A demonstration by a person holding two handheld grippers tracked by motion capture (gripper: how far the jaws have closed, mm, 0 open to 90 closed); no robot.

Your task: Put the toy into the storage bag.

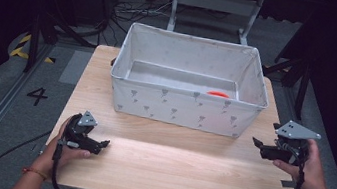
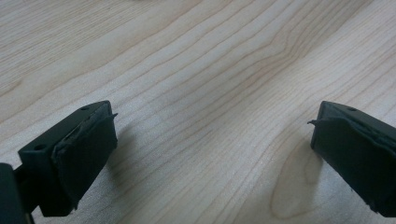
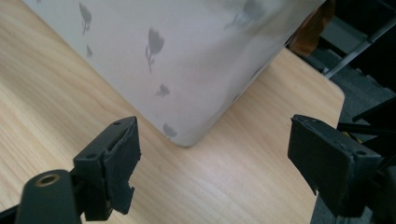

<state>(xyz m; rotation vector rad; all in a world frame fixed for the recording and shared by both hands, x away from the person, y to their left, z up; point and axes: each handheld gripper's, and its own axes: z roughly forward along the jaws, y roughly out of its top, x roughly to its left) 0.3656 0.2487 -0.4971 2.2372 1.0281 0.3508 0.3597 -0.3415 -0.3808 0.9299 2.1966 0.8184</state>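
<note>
A white fabric bin (image 1: 184, 108) with grey flower prints stands on the far half of the wooden table (image 1: 170, 170). An orange-red object (image 1: 217, 94) lies on its floor near the right front wall, mostly hidden. My left gripper (image 1: 104, 144) rests low over the table's front left, open, with bare wood between its jaws (image 2: 212, 140). My right gripper (image 1: 256, 144) hovers at the table's right edge, open and holding nothing. In the right gripper view it (image 3: 212, 149) faces the bin's near right corner (image 3: 187, 93).
The table's right edge (image 3: 327, 121) lies just beside my right gripper. Beyond the table are dark floor, cables (image 1: 133, 11) and a metal frame (image 1: 215, 3). A number 4 (image 1: 37, 96) is marked on the floor at left.
</note>
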